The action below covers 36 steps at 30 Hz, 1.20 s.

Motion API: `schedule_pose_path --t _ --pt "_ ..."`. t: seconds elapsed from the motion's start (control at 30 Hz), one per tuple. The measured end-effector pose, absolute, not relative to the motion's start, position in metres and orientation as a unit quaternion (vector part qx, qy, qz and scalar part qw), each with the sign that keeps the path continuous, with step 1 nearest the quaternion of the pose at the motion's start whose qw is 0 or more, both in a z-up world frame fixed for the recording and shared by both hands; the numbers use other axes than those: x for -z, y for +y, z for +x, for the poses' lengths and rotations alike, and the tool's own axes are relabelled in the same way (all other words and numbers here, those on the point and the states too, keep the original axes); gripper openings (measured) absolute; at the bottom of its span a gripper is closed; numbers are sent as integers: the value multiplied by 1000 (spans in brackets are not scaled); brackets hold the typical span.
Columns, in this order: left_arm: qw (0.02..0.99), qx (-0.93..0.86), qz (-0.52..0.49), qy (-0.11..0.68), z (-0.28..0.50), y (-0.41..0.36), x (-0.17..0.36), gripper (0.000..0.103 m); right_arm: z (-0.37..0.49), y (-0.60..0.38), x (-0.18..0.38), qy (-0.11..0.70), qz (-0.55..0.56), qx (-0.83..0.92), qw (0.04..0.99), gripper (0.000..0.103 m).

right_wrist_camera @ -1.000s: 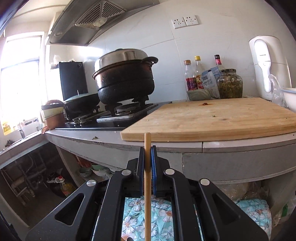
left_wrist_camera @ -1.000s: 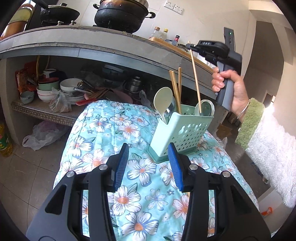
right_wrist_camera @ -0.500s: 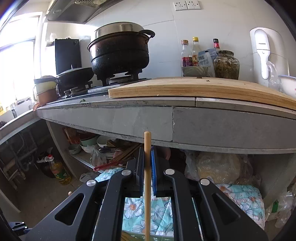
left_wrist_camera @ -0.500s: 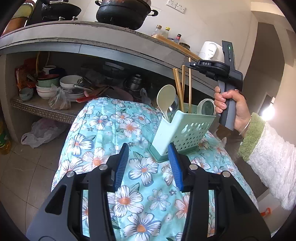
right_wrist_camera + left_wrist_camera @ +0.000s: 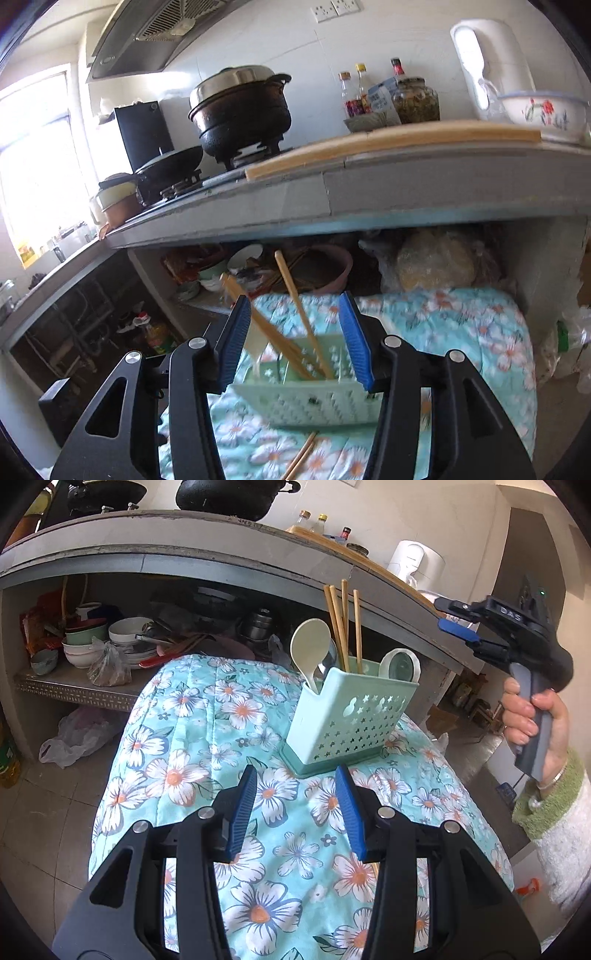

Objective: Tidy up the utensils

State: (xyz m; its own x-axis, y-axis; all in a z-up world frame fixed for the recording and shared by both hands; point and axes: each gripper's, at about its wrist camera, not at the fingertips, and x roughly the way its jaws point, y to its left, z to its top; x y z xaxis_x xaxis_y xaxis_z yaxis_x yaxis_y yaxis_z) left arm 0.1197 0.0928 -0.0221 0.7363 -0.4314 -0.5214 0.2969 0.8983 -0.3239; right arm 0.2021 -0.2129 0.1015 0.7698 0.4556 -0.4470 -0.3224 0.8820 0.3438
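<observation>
A mint-green utensil holder (image 5: 347,716) stands on the flowered cloth (image 5: 207,738). In it are several wooden chopsticks (image 5: 345,627), a white spoon (image 5: 308,646) and a round-ended utensil (image 5: 399,664). My left gripper (image 5: 295,775) hovers open just in front of the holder, holding nothing. A hand (image 5: 532,716) holds my right gripper (image 5: 448,616) up at the right of the holder. Its jaws are opening and nothing is pressed between them. In the right wrist view my right gripper (image 5: 293,306) looks down on the holder (image 5: 310,391), with the chopsticks (image 5: 291,291) leaning inside. Loose chopsticks (image 5: 301,456) lie on the cloth.
A grey counter (image 5: 221,557) overhangs behind, bearing pots (image 5: 240,110), a cutting board (image 5: 388,144), bottles (image 5: 369,96) and a white kettle (image 5: 487,62). Its lower shelf (image 5: 74,690) holds stacked bowls (image 5: 122,635). A plastic bag (image 5: 74,734) lies on the tiled floor.
My right gripper has let go of the chopstick, which now stands in the holder. It has opened and drawn away to the right. The left gripper has stayed put.
</observation>
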Motion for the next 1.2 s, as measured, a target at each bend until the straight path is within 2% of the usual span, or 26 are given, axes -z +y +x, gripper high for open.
schedule_pose_path --t 0.3,0.43,0.83,1.2 --pt "887 212 -116 393 118 76 59 42 140 -199 44 483 235 -251 805 48" --pt "874 217 -135 414 112 76 71 42 126 -191 89 525 279 -257 762 38" --pt "857 227 -168 430 101 77 81 42 121 -186 128 537 323 -250 738 13" --pt "855 229 -167 435 102 71 78 41 124 -202 137 524 355 -259 729 9"
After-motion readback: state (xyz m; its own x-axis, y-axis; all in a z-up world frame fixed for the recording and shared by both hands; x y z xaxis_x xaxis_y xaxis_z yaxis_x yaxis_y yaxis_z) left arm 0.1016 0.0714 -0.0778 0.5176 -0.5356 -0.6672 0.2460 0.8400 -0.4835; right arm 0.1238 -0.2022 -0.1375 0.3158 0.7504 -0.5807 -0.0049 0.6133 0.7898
